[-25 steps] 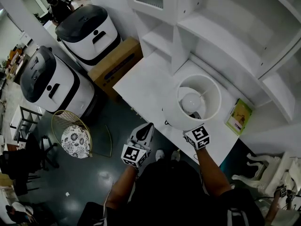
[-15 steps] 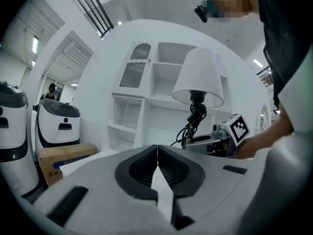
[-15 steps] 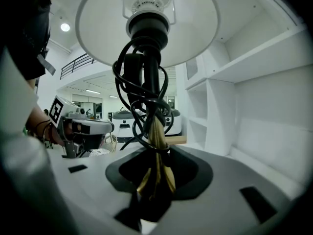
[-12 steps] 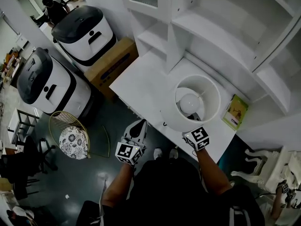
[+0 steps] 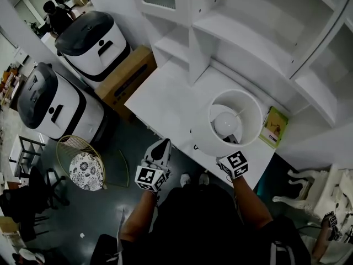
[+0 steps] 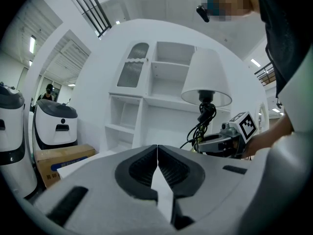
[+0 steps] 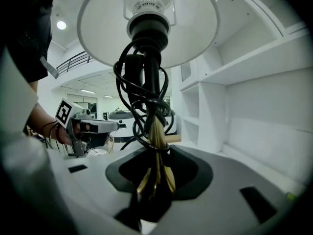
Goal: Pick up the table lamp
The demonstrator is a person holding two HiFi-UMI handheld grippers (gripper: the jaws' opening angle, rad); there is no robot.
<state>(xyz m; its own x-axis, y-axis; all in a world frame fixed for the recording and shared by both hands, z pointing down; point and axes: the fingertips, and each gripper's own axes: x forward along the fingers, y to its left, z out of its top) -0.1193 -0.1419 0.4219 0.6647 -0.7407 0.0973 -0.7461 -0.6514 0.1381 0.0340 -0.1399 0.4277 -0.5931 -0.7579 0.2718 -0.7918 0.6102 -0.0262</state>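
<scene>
Right claw [image 7: 156, 180] clenched on lamp [image 5: 234, 120] stem, centre-right of frame, over table [image 5: 165, 101]. Left claw [image 6: 157, 168] clenched, empty. Grasp done; whether base clears table unclear; lift likely left.

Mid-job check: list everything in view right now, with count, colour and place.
table lamp: 1, white shade, gold stem, black cord wound round it; over the desk's near right part
desk: 1, white, centre
shelf unit: 1, white, behind the desk
booklet: 1, green, on the desk right of the lamp
machines: 2, white with black tops, left of the desk
cardboard box: 1, brown, on the floor against the desk's left end
wire stool: 1, gold, patterned cushion, lower left
chair: 1, white, lower right
bystander: 1, dark clothes, top left
left gripper: shut, empty
right gripper: shut on the lamp's stem
</scene>
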